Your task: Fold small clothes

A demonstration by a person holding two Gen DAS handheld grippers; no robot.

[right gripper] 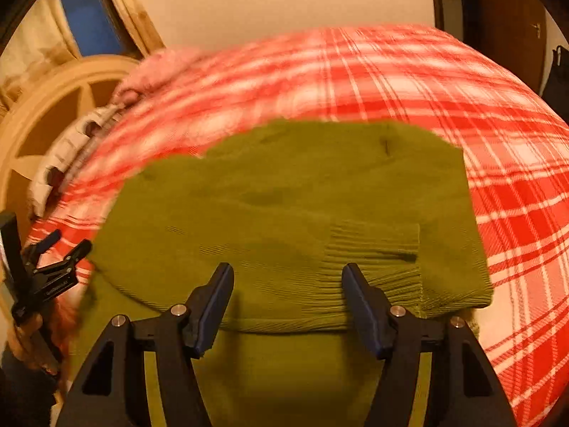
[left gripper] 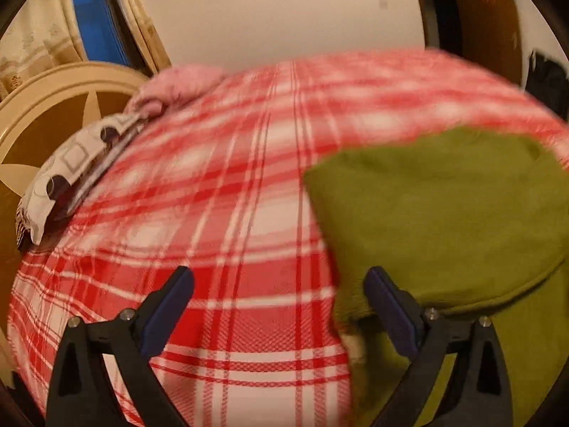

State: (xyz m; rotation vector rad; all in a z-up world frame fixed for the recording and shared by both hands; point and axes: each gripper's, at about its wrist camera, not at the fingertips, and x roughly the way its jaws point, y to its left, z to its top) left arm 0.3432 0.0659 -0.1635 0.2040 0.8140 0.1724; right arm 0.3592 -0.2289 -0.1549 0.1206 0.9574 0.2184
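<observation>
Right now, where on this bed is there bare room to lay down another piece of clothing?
The plaid bedspread lies bare between the green sweater and the patterned pillow, and also beyond the sweater's far edge. The pillow corner, with the pink blanket, is crowded.

Both views sit just behind their own gripper and look forward and steeply down along its two fingers onto a bed with a red-and-white plaid cover [left gripper: 227, 213]. The left wrist view hangs close above the cover, with the green knitted garment [left gripper: 444, 220] at its 3 o'clock and the left gripper [left gripper: 281, 284] at 6 o'clock. The right wrist view faces much the same way but sits further to the right, directly over the garment [right gripper: 284, 206], the right gripper [right gripper: 288, 284] at 6 o'clock. Both share the garment, the plaid cover, a patterned pillow [left gripper: 71, 170] at 9 o'clock, the headboard [left gripper: 53, 106], a window [left gripper: 92, 17] at 11 o'clock and the pale wall [left gripper: 284, 10] at 12. The right wrist view also catches the left gripper [right gripper: 64, 249] at its 9 o'clock edge.
</observation>
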